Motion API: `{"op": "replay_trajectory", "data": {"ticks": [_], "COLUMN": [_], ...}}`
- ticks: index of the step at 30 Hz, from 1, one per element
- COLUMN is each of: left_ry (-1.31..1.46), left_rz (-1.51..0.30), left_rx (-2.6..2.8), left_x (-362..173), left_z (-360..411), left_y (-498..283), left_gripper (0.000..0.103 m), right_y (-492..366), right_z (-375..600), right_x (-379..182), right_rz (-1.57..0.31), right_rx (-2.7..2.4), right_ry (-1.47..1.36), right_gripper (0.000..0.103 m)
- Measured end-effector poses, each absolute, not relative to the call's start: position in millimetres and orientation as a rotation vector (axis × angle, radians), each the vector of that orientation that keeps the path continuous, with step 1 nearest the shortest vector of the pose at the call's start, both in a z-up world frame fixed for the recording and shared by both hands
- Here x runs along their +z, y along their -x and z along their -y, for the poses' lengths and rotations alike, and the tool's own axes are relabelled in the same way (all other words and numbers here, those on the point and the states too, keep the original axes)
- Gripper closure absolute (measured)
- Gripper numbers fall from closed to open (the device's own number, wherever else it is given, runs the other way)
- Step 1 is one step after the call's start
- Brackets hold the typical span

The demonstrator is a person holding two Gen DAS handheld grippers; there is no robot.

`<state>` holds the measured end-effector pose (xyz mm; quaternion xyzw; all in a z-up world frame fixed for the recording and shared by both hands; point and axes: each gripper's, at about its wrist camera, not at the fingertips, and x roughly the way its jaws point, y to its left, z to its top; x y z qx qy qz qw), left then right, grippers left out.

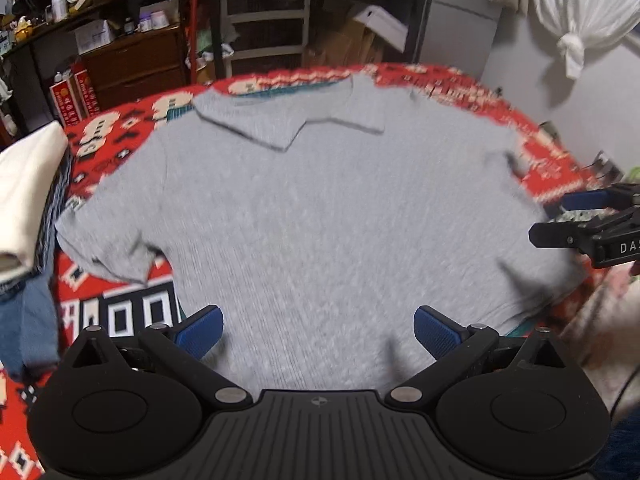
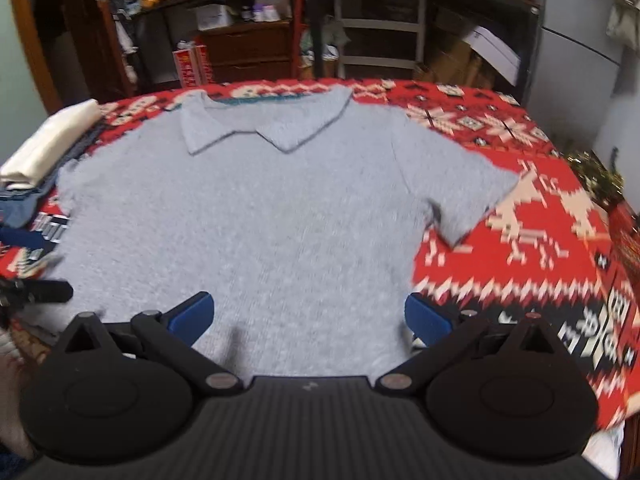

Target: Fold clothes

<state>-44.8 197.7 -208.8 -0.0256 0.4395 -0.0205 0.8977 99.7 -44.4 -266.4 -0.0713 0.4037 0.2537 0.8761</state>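
Red patterned blanket (image 2: pixel 520 240) holds the gray shirt (image 2: pixel 260 220) spread flat ahead of both wide-open, empty grippers, left gripper (image 1: pixel 318 330) and right gripper (image 2: pixel 308 316), so grab matching edges evenly.

Left gripper (image 1: pixel 318 332): jaws spread wide, blue pads (image 1: pixel 200 332) at lower left and lower right of its own view, nothing between them. Right gripper (image 2: pixel 308 320): likewise wide apart and empty; it also appeared at the right edge of the left view, pointing left, jaws parted.
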Motion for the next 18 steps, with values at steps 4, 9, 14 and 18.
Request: {"op": "replay_trajectory", "data": {"ticks": [4,9,14,18], "left_ry": [0.077,0.121,0.277,0.319], "left_rz": [-0.927,-0.901,-0.855,-0.817], "left_rx": [-0.062,-0.025,0.029,0.079], "left_x": [-187,-170,-166,-166], "left_z": [-211,-231,-254,-262], "left_y": [47,58,79,96], "left_gripper": [0.0,0.001,0.013,0.028], "right_y": [-101,-96,-81,-68], "right_z": [60,93,115,130], "right_x": [-248,-229,-227,-229], "right_rz": [-0.834,-0.785,-0.764,-0.76], "right_rx": [0.538,0.503,0.486,0.478], "right_ry": [0.198,0.095,0.018,-0.029], "right_gripper": [0.0,0.0,0.001,0.017]}}
